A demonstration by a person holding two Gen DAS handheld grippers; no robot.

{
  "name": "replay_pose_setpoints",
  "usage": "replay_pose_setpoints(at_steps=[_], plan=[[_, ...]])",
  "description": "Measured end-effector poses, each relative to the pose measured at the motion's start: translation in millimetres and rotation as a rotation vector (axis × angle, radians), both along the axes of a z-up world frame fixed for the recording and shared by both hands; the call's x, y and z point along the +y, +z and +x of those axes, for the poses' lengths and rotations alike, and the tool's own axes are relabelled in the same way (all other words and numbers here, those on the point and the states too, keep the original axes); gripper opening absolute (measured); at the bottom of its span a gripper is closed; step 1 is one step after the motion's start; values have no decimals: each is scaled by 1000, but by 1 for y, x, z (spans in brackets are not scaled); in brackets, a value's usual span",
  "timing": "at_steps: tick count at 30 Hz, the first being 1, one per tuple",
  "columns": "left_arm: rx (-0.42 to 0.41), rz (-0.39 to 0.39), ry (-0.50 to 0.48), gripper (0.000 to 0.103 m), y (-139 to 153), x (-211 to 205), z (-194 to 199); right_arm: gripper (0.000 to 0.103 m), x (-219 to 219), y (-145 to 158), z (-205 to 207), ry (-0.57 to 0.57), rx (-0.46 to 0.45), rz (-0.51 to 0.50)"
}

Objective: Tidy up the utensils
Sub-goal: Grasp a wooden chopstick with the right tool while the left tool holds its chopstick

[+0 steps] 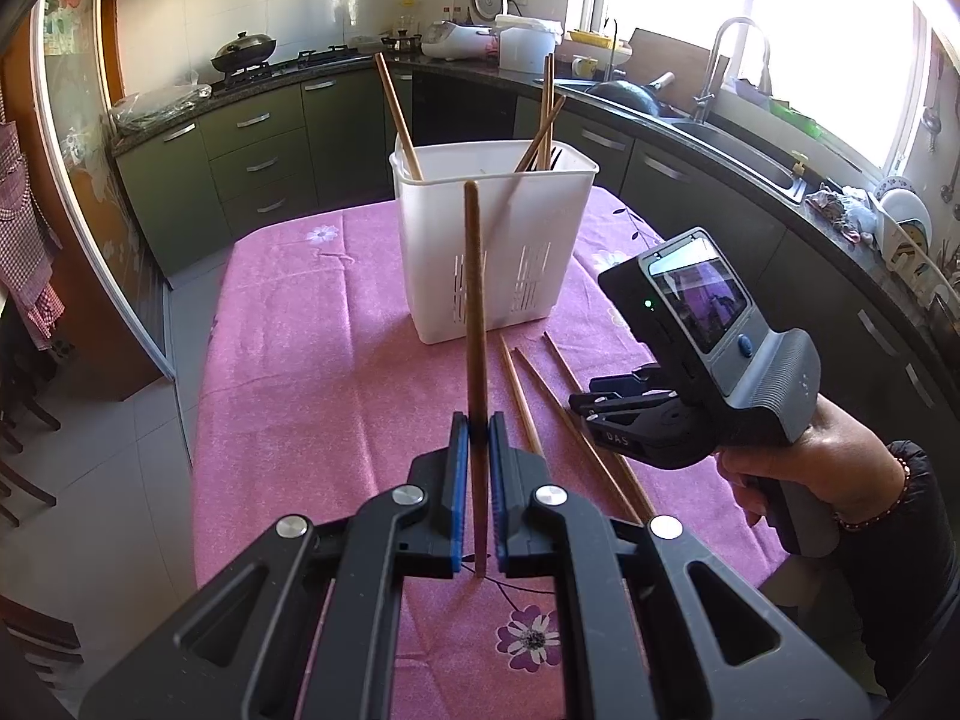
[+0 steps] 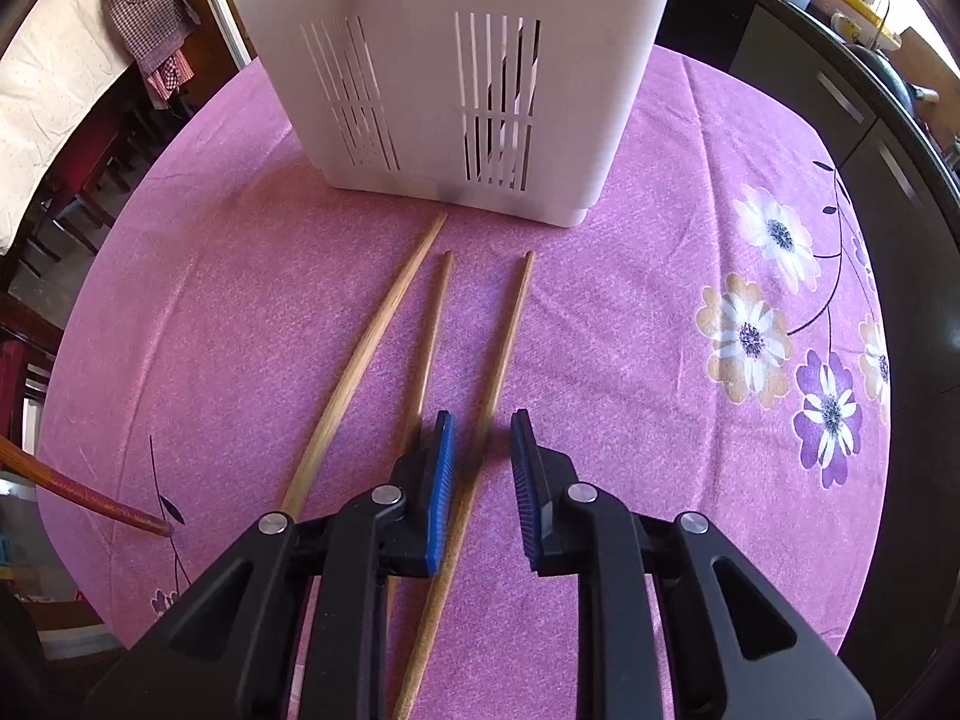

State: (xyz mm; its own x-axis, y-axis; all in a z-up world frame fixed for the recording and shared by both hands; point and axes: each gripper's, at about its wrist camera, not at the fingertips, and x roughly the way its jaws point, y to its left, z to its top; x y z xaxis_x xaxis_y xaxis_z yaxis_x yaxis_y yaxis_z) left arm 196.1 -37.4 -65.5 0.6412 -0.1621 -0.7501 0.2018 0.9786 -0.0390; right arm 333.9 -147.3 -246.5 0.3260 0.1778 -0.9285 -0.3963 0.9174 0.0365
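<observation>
Left wrist view: left gripper [image 1: 478, 432] is clamped on an upright chopstick [image 1: 474, 300], with the holder [image 1: 492, 252] at 12 o'clock. Right gripper [image 2: 480, 456] straddles another chopstick [image 2: 498, 360], seemingly without squeezing it.

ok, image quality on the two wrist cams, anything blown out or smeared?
Left wrist view: the window is blown out to white, and fisheye bends the counter edge. Right wrist view: even light on the pink tablecloth; the chopstick between the right gripper's pads looks slightly smeared.
</observation>
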Motion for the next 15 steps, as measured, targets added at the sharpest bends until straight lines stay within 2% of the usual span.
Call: replay_pose_setpoints(at_steps=[3,7,11,15], plan=[[-1,5,-3,7,0,-2,-1,11,0,2,4,-15,-5,18],[0,6,-3,7,0,-2,0,7,-7,6,7,-30,7,65],[1,9,-2,7,0,-3,0,7,-26,34,-2,-44,-57,127],[4,9,-5,7,-1,-3,-1,7,-48,79,-26,-49,-167,202]])
